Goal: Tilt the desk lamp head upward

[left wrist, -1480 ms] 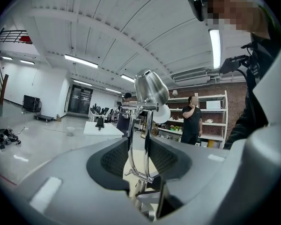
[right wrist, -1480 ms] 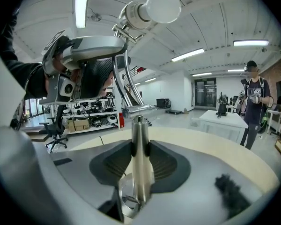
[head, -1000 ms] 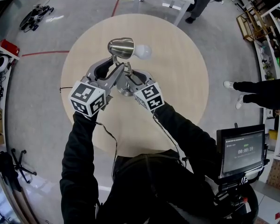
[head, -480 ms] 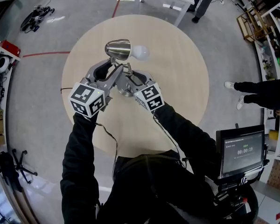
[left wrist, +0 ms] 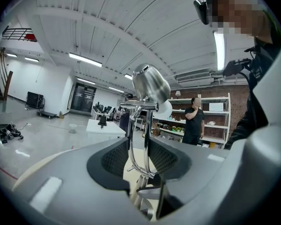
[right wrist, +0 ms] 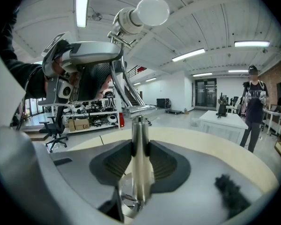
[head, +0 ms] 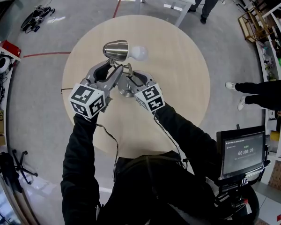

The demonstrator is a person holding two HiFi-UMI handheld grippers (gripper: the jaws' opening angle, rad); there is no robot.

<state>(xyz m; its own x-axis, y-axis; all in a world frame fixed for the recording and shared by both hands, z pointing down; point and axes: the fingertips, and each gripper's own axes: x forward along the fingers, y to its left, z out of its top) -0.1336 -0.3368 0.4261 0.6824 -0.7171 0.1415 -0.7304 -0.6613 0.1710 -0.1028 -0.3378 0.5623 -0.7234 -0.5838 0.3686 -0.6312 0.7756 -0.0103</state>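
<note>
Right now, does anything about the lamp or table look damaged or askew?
Nothing stands out. The lamp stands upright on the table, bulb seated in its shade; left claw grips its arm rods, right claw its post.

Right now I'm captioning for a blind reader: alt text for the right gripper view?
The right gripper clamps the desk lamp by its upright post above a round table. The left gripper grips its arm; the bulb points upward.

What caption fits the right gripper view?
Right gripper clamped on the desk lamp's post, left gripper gripping the arm above, bulb overhead.
</note>
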